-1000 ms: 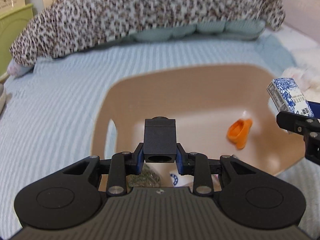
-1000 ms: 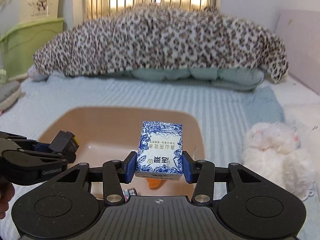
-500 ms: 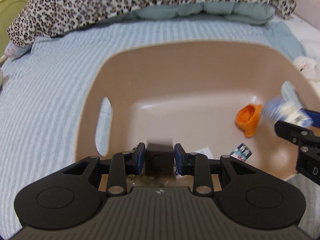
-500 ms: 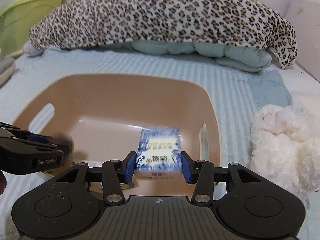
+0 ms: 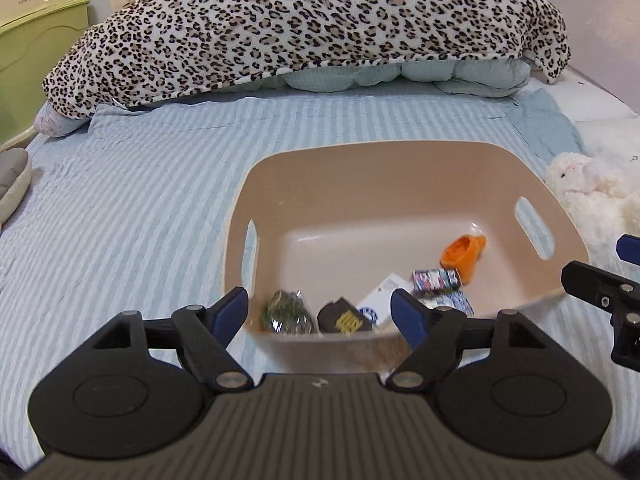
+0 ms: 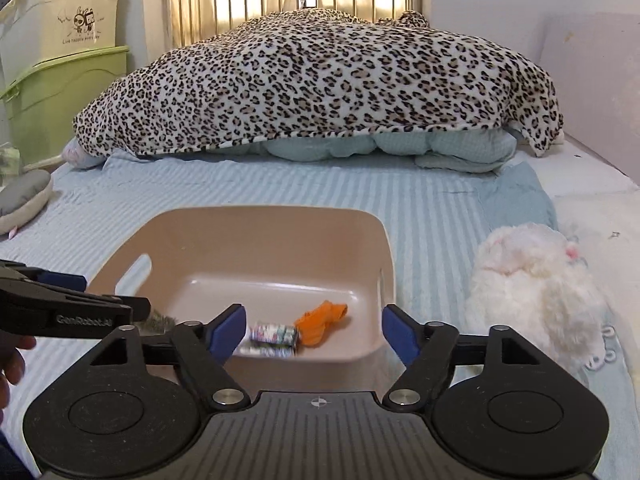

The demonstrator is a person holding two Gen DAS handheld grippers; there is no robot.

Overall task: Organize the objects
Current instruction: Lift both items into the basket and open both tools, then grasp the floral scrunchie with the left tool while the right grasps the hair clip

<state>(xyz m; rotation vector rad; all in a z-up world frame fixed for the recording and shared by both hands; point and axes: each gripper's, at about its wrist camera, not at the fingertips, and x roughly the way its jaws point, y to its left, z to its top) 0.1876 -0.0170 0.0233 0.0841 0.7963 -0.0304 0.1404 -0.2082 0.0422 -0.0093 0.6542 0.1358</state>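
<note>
A beige plastic basket (image 5: 400,160) (image 6: 264,216) sits on the striped bed. In it lie a black box (image 5: 344,316), an orange piece (image 5: 464,254) (image 6: 322,320), a blue-and-white carton (image 5: 448,300), a small patterned pack (image 5: 434,280) (image 6: 274,334) and a greenish bundle (image 5: 286,312). My left gripper (image 5: 320,312) is open and empty above the basket's near rim. My right gripper (image 6: 314,330) is open and empty above the basket's near right side.
A leopard-print blanket (image 5: 312,24) over light blue bedding lies at the back. A white plush toy (image 6: 532,284) lies right of the basket. A grey cushion (image 6: 24,200) lies at the left edge. Green and cream storage boxes (image 6: 60,80) stand beyond the bed.
Both grippers opened and pulled back. The black box left the left gripper and the blue-and-white carton left the right gripper; both now lie in the basket.
</note>
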